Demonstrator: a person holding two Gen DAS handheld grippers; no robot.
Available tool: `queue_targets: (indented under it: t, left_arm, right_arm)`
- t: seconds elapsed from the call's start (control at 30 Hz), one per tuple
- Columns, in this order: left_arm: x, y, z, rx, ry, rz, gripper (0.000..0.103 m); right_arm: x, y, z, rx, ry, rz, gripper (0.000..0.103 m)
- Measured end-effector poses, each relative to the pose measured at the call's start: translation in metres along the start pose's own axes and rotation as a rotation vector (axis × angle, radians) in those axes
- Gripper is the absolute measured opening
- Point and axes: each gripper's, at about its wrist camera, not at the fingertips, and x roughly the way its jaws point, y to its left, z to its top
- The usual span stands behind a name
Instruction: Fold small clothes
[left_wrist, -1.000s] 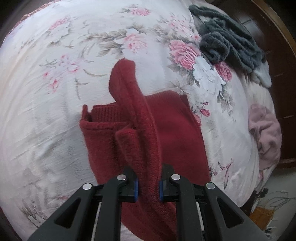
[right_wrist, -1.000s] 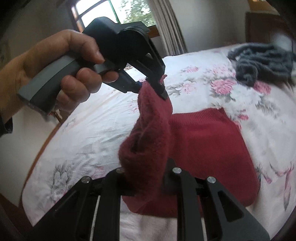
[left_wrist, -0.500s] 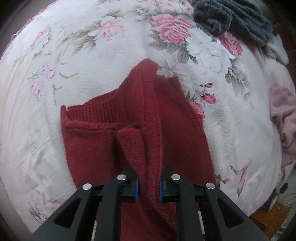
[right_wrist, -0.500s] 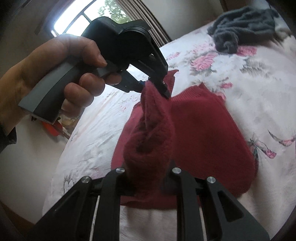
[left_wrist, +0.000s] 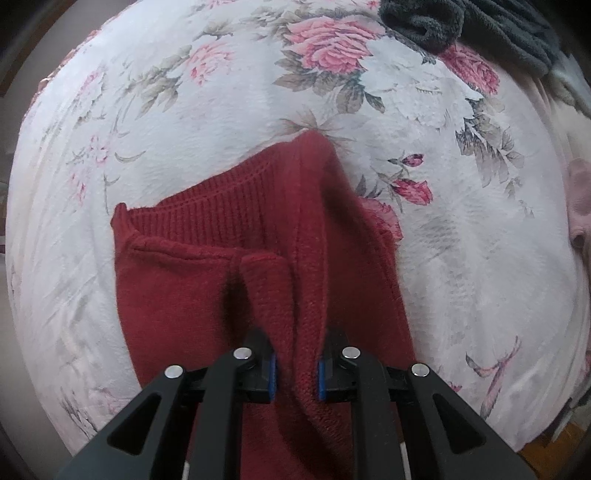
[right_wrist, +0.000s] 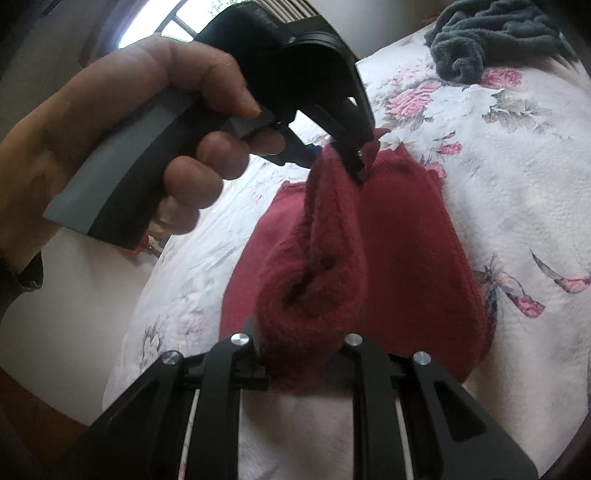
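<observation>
Left gripper (left_wrist: 295, 369) clamped on a raised fold of the red sweater (left_wrist: 207, 295), blue pads (left_wrist: 272, 376) pressing the knit from both sides. Same gripper seen from the right wrist camera (right_wrist: 360, 162), gripped by a hand (right_wrist: 122, 147) around a grey and black handle, tips pinching the far end of the lifted fold. Right gripper (right_wrist: 299, 354) closed on the near end of that fold, thick bunched knit filling the gap between its fingers.

Sweater (right_wrist: 406, 266) lying on a floral bedspread (left_wrist: 221, 92), mostly flat, with a long ridge of fabric held up between the two grippers and running along the middle of the garment. Ribbed hem (left_wrist: 229, 206) at the far edge in the left view, spread on the bedspread. Lower layer flat to the left of the ridge, with a folded edge crossing it just below the ribbing. Lifted roll open at its near end in the right view, showing a dark hollow inside.

Grey garment (left_wrist: 480, 29) heaped at the far right of the bed, well apart from the sweater; also visible at the top right of the right view (right_wrist: 491, 37). Pink cloth (left_wrist: 580, 206) at the right edge of the bed. Bright window (right_wrist: 166, 26) behind the hand.
</observation>
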Motion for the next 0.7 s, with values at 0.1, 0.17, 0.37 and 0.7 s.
queue_targets:
  t: [0.1,0.17,0.37,0.7]
  left_arm:
    - [0.007,-0.006,0.000,-0.015,-0.011,0.007,0.016]
    - [0.010,-0.009,-0.001,-0.024,-0.017,0.006,0.016]
    - [0.011,-0.009,-0.003,-0.064,-0.071,-0.067,0.039]
    - [-0.021,0.043,-0.022,-0.143,-0.252,-0.456,0.054]
  right_arm:
    - [-0.001,-0.010,-0.001,0.023,0.012,0.008,0.015]
    - [-0.003,-0.012,-0.002,0.030,0.020,0.014,0.015]
    - [-0.003,-0.030,-0.002,0.094,0.057,0.072,0.018]
    - [-0.008,-0.066,-0.002,0.259,0.086,0.162,0.042]
